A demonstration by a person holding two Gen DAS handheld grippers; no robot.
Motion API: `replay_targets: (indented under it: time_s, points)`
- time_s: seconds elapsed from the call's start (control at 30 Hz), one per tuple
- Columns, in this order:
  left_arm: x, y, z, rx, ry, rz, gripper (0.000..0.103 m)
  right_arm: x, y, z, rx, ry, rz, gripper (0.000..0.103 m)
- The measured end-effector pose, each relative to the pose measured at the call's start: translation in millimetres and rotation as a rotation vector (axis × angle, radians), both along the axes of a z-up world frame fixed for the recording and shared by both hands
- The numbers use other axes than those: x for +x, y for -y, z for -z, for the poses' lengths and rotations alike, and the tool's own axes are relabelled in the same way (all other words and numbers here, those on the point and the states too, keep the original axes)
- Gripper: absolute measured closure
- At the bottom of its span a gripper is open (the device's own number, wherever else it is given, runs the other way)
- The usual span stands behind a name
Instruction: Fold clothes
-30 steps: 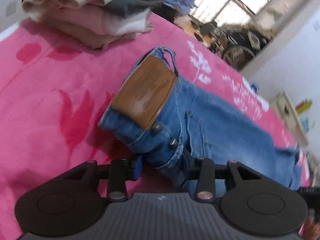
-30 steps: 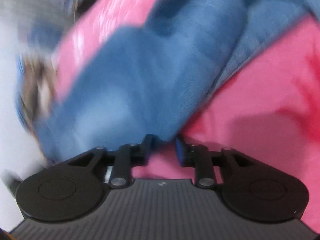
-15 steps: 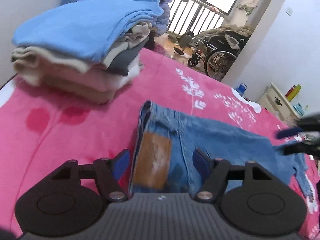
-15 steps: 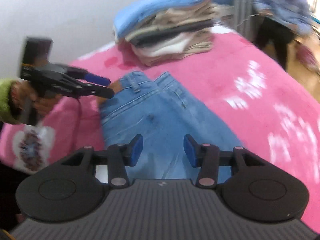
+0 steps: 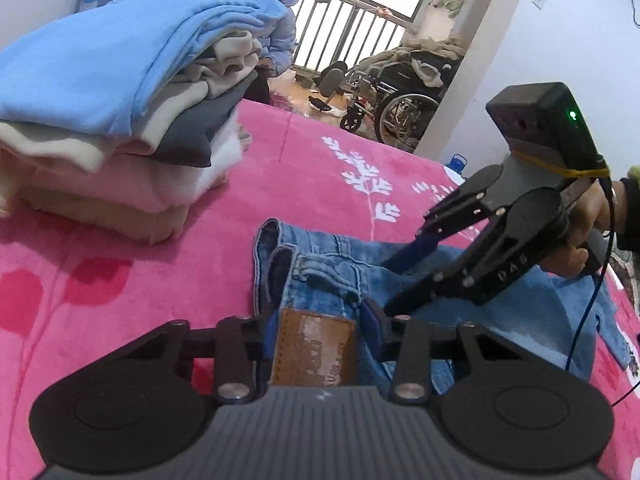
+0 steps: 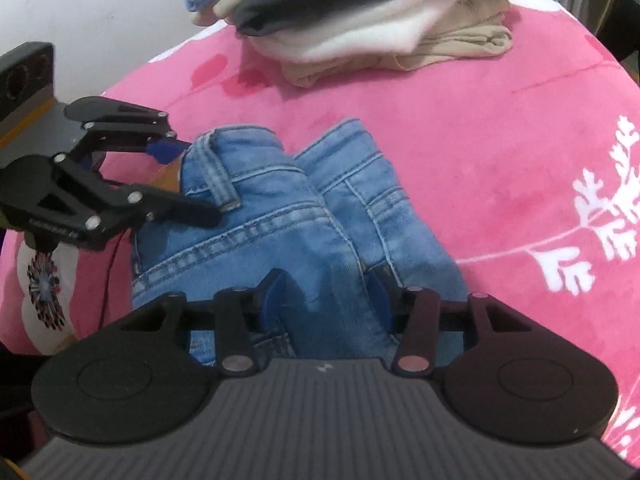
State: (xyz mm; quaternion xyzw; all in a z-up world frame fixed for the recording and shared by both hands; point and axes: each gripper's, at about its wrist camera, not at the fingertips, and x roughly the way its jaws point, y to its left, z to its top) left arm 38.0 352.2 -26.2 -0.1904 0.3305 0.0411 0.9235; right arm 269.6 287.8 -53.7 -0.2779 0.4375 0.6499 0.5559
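The left tongs (image 5: 318, 334) stand open astride the brown leather patch (image 5: 312, 348) on the waistband of the faded blue denim jeans (image 6: 288, 216), and the right tongs (image 6: 326, 294) stand open around a raised fold of the same denim, so neither grips anything yet. If either closes on only the top layer, the bunched waistband will likely slide apart and spoil the fold. The jeans lie crumpled on the pink floral bed cover (image 5: 120, 280), the waistband toward the stack of folded clothes (image 5: 120, 100) at the bed's far edge.
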Motion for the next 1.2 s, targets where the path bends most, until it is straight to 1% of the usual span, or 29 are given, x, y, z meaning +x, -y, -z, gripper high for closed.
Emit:
replay_targets:
  time_s: [0.03,0.1,0.2,0.37,0.47,0.53,0.73,0.93,1.0,1.07,1.13,1.2]
  points:
    - [-0.6,-0.4,0.6,-0.002,0.000,-0.004,0.065,-1.4,0.7,-0.4,0.003,0.005,0.002,0.060]
    - [-2.3,1.1,-0.4,0.009,0.006,-0.001,0.066,-7.0,3.2,-3.0,0.014,0.052,0.012,0.088]
    - [-6.1,4.9,-7.3,0.028,0.027,0.005,0.066,-20.0,11.4,-13.0,0.057,0.134,0.016,0.096]
    - [-10.8,7.3,-21.5,0.018,0.078,-0.001,0.066,-43.3,33.7,-43.0,0.151,0.264,0.056,0.097]
    - [-6.2,6.6,-29.3,0.003,0.104,0.002,0.067,-45.9,41.9,-58.1,0.167,0.312,0.088,0.098]
    - [3.6,4.5,-30.1,0.000,0.102,0.004,0.067,-42.8,40.5,-58.8,0.158,0.344,0.104,0.098]
    - [32.8,-4.6,-18.4,0.011,0.063,-0.006,0.067,-26.9,20.6,-38.6,0.113,0.378,0.135,0.098]
    - [38.3,-13.6,-1.6,0.019,0.021,-0.030,0.067,-20.9,6.2,-16.6,0.103,0.389,0.147,0.098]
    - [33.7,-14.2,-1.4,0.024,0.008,-0.052,0.056,-22.2,3.3,-9.4,0.098,0.395,0.145,0.098]
    - [21.1,-14.3,-8.7,0.026,0.039,-0.085,0.052,-25.0,1.6,-4.8,0.100,0.408,0.141,0.098]
    - [6.7,-9.8,-21.6,0.077,0.082,-0.137,0.052,-26.7,1.7,-3.2,0.107,0.417,0.145,0.098]
    - [-1.0,-5.0,-34.1,0.099,0.131,-0.152,0.051,-25.4,2.6,-2.1,0.114,0.408,0.157,0.098]
